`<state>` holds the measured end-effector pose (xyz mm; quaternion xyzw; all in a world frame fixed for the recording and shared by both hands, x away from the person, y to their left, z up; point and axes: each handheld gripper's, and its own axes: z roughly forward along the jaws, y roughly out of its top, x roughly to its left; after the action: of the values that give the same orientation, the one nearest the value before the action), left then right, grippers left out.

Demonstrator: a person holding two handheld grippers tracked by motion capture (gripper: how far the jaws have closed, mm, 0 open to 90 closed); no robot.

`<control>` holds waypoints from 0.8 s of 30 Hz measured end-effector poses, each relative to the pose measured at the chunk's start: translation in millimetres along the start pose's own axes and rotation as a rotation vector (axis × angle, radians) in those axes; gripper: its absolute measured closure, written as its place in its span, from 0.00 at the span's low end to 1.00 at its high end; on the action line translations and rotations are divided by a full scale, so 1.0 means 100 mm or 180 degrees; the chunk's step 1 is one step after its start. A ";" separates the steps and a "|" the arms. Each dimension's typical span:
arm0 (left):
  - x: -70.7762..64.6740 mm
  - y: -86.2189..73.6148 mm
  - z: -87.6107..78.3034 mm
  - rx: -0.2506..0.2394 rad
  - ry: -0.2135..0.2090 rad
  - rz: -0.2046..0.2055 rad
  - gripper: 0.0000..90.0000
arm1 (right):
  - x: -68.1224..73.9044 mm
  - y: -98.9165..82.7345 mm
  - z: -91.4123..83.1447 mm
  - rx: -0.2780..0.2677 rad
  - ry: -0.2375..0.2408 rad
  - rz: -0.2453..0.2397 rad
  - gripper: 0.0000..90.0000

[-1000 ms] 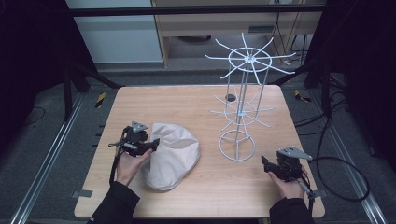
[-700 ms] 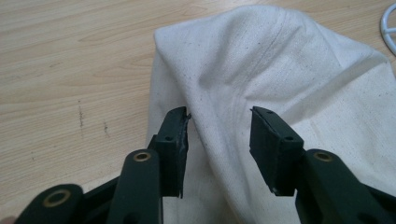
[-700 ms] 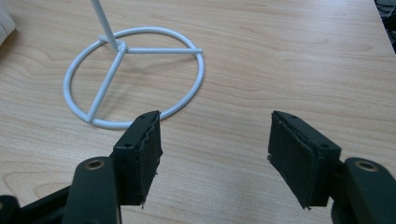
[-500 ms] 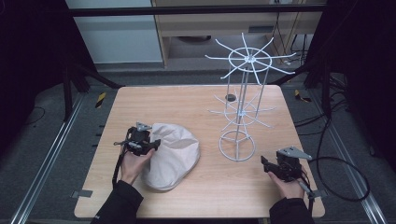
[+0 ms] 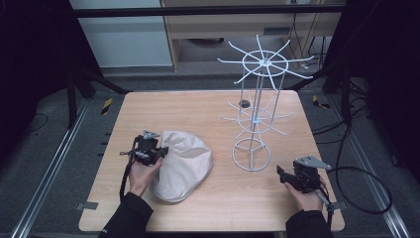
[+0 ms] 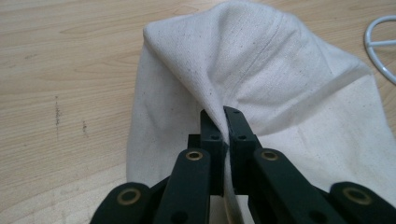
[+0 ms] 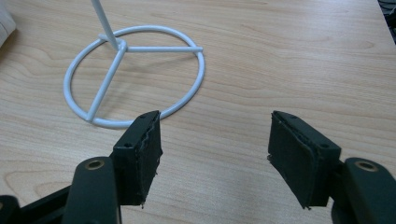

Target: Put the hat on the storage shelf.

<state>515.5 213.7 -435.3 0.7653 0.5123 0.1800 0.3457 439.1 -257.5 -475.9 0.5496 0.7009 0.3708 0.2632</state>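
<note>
Since a second ago your left gripper has slid a little to the right and inward, onto the near-left edge of the cloth cap, while your right gripper has stayed where it was. The left gripper view shows the jaws pinched together on a raised fold of the cap, with the fabric drawn up into a ridge between them, so you have a hold, but only on a thin pleat. The cap lies flat on the tabletop, left of the white wire rack and apart from its ring base. Before you lift, check that the pinch takes in more than one loose layer; a single ply will probably let the cap sag and swing. Raise it slowly and straight up so that the rest peels off the wood without dragging. Your right gripper rests near the front right edge of the tabletop with its jaws spread wide and nothing between them, just short of the rack's base. Bring it across to catch the far rim of the cap once it hangs free, then carry it with both grippers toward one of the rack's arms, keeping clear of the lower spokes, which could snag the cloth.
</note>
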 end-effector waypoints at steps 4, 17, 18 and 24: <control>-0.03 0.00 -0.05 -0.0087 -0.0047 -0.0023 0.98 | 0.00 0.00 0.00 0.0006 0.0003 0.0016 0.39; -0.10 -0.01 -0.36 -0.0446 -0.0279 -0.0012 0.98 | 0.00 0.01 -0.03 -0.0045 0.0060 0.0046 0.39; -0.12 -0.01 -0.41 -0.0498 -0.0321 -0.0021 0.98 | 0.00 0.01 -0.03 -0.0047 0.0062 0.0055 0.39; -0.17 0.03 -0.61 -0.0710 -0.0436 0.0034 0.99 | -0.01 0.01 -0.03 -0.0079 0.0088 0.0085 0.38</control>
<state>472.5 218.4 -389.1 0.7353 0.4602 0.1849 0.4619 437.7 -259.5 -473.0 0.5504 0.6924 0.3905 0.2553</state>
